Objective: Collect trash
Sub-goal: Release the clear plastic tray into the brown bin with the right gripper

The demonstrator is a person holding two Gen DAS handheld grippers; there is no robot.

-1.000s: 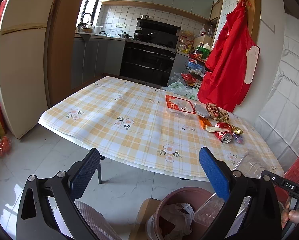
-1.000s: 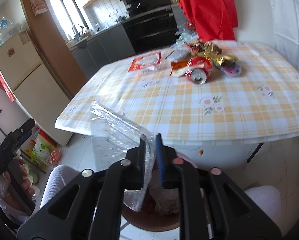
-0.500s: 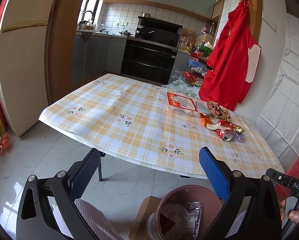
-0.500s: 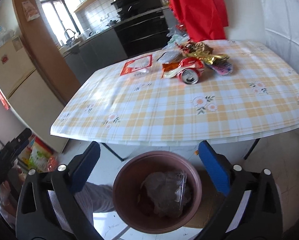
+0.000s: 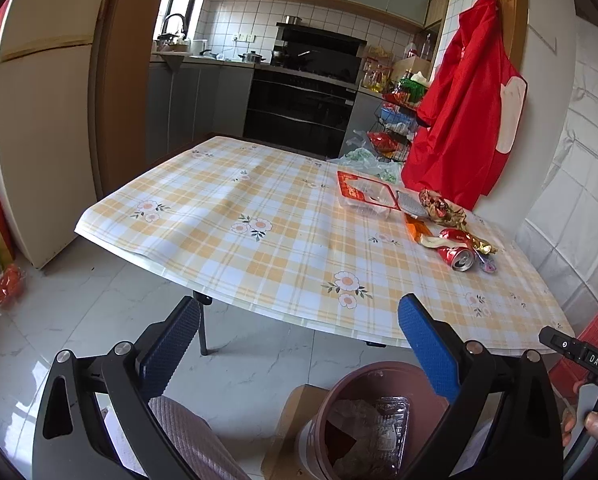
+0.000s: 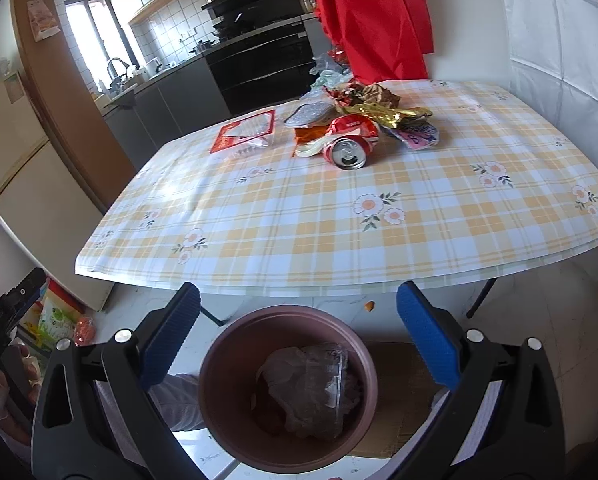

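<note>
1. While poised over the brown bin [image 6: 291, 388], right gripper [image 6: 298, 336] spread to its widest, nothing between the blue pads [image 6: 427, 344]; bin mouth directly below and between them
2. Inside the bin: clear plastic tray [image 6: 323, 384] lying on crumpled wrap, below the rim
3. Beside the bin, nearer the camera's left: left gripper [image 5: 299, 354] spread wide as well, empty; bin [image 5: 363, 420] partly behind its right finger
4. Beyond the bin: table [image 6: 379, 232] with its checked cloth edge overhanging, near edge just past the bin rim, a strip of bare floor showing between them
5. Far across the table from the bin: crushed red can [image 6: 349, 148] lying on its side, open end toward the bin, touching orange wrapper and gold foil wrappers [image 6: 383, 108]; red-rimmed clear package [image 6: 247, 136] left of that heap, apart from it
6. Between the bin and the can: broad stretch of bare cloth, open for reach
7. Under the bin: flat cardboard [image 6: 403, 400] sticking out on its right side
8. Past the heap, at the far table edge: red garment [image 6: 371, 20] hanging against the wall
9. Left of the bin: open tiled floor [image 5: 59, 320] running to the fridge [image 5: 39, 140]
</note>
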